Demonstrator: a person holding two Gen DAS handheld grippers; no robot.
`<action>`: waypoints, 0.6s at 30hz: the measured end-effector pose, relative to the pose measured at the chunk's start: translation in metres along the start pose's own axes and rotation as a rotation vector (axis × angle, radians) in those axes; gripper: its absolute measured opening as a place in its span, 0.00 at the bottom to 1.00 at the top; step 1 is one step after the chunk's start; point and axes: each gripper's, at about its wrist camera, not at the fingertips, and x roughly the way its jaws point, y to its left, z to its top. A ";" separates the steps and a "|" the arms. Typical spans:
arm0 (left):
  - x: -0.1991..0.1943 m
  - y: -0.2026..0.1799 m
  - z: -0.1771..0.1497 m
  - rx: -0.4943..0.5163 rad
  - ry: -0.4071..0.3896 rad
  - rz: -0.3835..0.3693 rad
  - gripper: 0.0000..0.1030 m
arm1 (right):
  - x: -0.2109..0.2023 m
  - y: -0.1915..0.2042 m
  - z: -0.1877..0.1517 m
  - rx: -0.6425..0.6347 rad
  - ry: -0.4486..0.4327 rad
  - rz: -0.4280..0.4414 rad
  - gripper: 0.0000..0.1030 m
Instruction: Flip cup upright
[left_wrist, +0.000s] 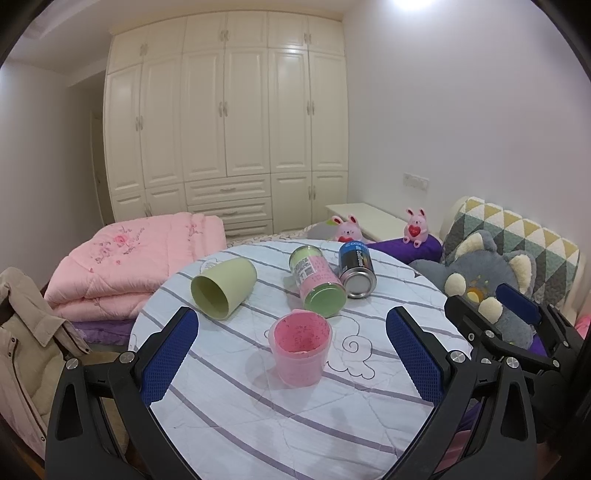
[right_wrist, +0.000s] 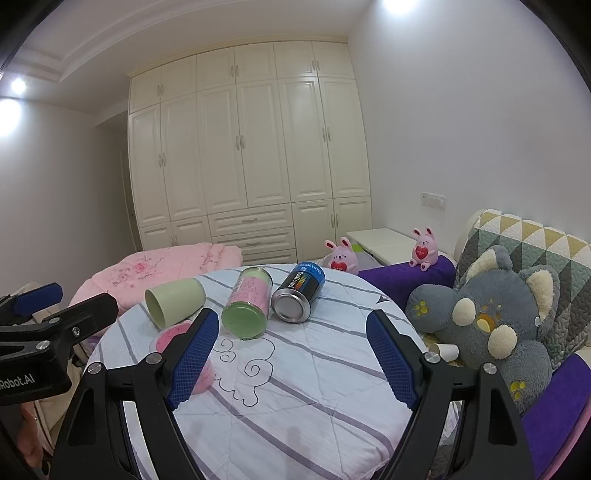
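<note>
While both grippers' jaws gape empty, the green cup (left_wrist: 224, 292) lies sideways beside the upright pink cup (left_wrist: 300, 348).

Left claw (left_wrist: 291, 354) — black plastic frame, two angled arms with triangular cut-outs, silver round screws at the pivots. Fingers (left_wrist: 168, 356) faced with blue pads, fine mesh-like grip texture. Right claw (right_wrist: 291, 360) same build: black arms, silver screws, blue textured pads (right_wrist: 391, 360). White lettering "Robot.AI" on the black body of the left claw, seen at the edge of the right wrist view — first letters cut off.
</note>
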 end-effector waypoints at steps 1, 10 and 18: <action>0.000 0.000 0.000 0.000 0.001 -0.001 1.00 | -0.001 0.000 0.000 0.000 0.000 0.001 0.81; 0.001 -0.005 0.001 0.008 -0.001 0.011 1.00 | 0.000 0.000 -0.001 0.003 0.005 0.000 0.81; 0.000 -0.006 0.000 0.014 -0.001 0.015 1.00 | -0.002 0.001 -0.002 0.004 0.010 0.000 0.81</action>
